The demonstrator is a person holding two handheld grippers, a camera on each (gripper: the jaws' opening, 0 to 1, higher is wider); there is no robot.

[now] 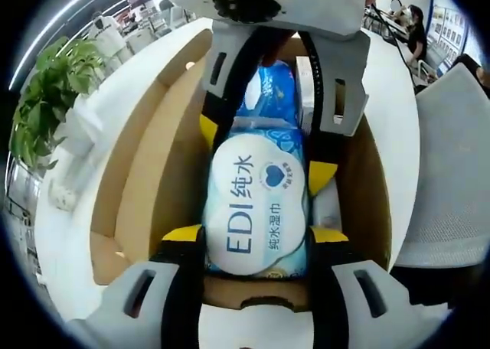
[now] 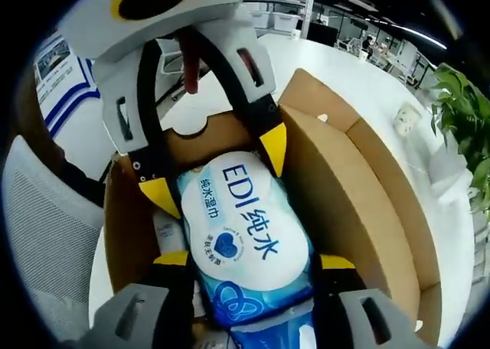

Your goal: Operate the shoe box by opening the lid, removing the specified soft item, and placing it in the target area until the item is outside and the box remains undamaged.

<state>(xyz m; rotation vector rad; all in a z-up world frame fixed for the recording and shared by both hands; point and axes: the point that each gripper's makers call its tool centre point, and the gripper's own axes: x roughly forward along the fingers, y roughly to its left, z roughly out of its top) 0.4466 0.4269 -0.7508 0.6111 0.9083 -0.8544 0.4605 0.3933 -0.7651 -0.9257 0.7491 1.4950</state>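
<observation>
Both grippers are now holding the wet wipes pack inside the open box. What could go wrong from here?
1. The left gripper and right gripper both clamp the soft wipes pack from opposite ends; uneven pulling might stretch it or let it slip.
2. The pack sits low between the cardboard walls of the shoe box, so a tilted lift could catch a jaw on a wall and bend it.

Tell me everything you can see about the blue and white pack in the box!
The wet wipes pack is a soft, shiny plastic pouch, light blue with a big white oval label. The label reads "EDI" with Chinese characters and has a dark blue heart. It lies label up inside the open cardboard shoe box. The left gripper closes on one end and the right gripper on the other, yellow tips pressing its sides. Whether it has left the box floor cannot be told.
</observation>
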